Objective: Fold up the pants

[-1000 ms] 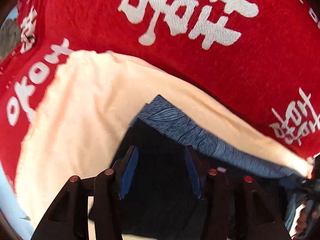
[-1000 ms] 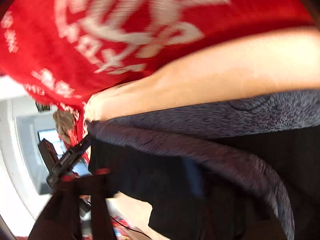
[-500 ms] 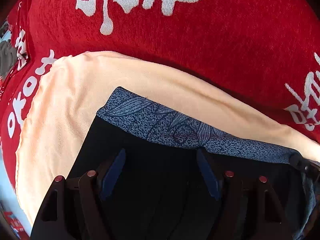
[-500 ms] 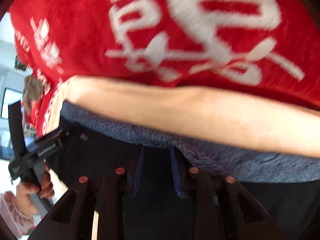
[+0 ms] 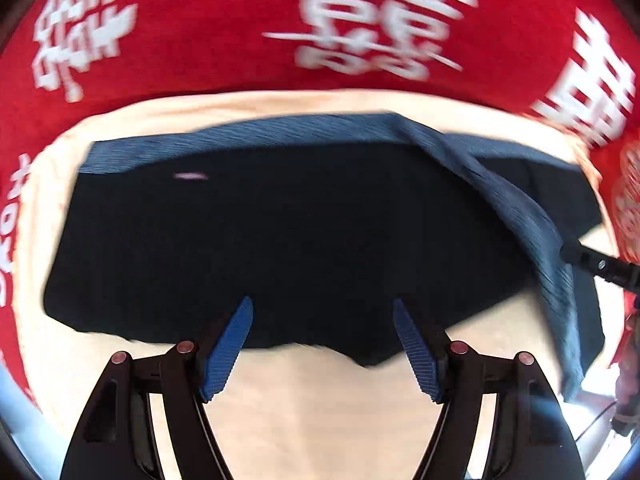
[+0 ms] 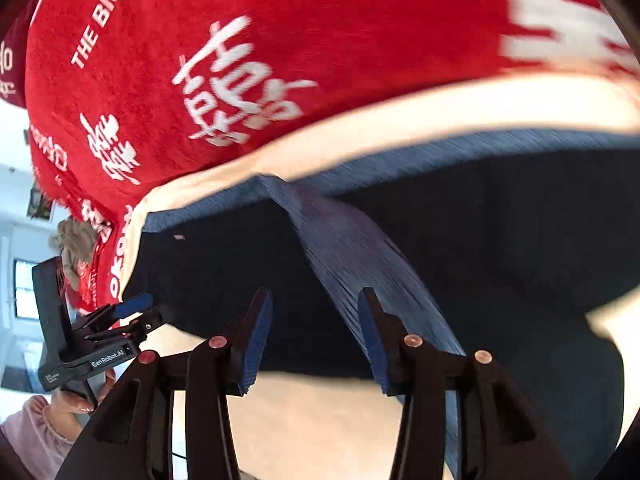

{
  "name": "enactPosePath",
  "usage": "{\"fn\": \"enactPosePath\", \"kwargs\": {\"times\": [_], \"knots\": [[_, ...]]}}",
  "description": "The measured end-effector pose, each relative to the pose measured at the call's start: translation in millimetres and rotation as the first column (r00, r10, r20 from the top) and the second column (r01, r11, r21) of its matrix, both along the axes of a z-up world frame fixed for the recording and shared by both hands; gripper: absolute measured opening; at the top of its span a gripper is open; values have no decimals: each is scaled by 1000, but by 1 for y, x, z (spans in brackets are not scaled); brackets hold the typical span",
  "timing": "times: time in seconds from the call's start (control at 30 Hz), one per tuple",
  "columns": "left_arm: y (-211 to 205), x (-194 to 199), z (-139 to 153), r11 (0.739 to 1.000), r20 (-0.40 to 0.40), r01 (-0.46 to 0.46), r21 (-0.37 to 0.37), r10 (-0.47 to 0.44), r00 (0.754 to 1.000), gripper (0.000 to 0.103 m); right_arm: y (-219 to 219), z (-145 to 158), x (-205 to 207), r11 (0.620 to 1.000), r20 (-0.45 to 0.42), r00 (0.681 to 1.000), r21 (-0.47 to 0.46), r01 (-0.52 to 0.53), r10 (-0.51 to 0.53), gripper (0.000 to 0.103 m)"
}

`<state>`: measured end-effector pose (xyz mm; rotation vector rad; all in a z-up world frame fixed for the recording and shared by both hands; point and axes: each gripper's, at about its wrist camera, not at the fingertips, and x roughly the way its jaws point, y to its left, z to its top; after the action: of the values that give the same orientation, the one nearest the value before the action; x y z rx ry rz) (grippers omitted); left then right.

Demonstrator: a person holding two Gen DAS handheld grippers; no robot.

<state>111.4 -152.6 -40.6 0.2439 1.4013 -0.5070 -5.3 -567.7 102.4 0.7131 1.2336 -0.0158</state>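
I am holding my left gripper (image 5: 322, 312) wide apart over the near edge of the black pants (image 5: 280, 240), gripping nothing. The pants are lying flat on the peach towel (image 5: 316, 408) (itself spread on a red blanket (image 5: 224, 20)). My right gripper (image 6: 316, 300), parted, is straddling the pants' raised blue-grey waistband (image 6: 360, 256).

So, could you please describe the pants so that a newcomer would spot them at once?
On the red blanket with white characters lies a cream towel. The pants lie on that towel: the only dark, near-black garment, edged with a speckled blue-grey waistband.
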Motion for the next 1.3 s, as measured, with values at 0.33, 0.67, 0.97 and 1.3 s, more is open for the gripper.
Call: {"fn": "enactPosePath", "kwargs": {"times": [0.33,0.67,0.97,1.3], "knots": [[-109,-86,-7,956,-155,164,-243,-205,966,74,-38,3,-228,928,-107,926,-128,349,-363,58],[-158,-118,-20,937,-194,214,-277,-273,942,74,-67,-51,-297,859,-126,866,124,497,-483,58],[-188,-132,-43,924,-286,167,-343,-272,919,74,-106,-103,-326,627,-92,814,590,509,-574,57],[-206,-125,-19,927,-285,134,-350,-242,927,25,-134,-57,-295,595,-48,817,660,458,-575,7]]}}
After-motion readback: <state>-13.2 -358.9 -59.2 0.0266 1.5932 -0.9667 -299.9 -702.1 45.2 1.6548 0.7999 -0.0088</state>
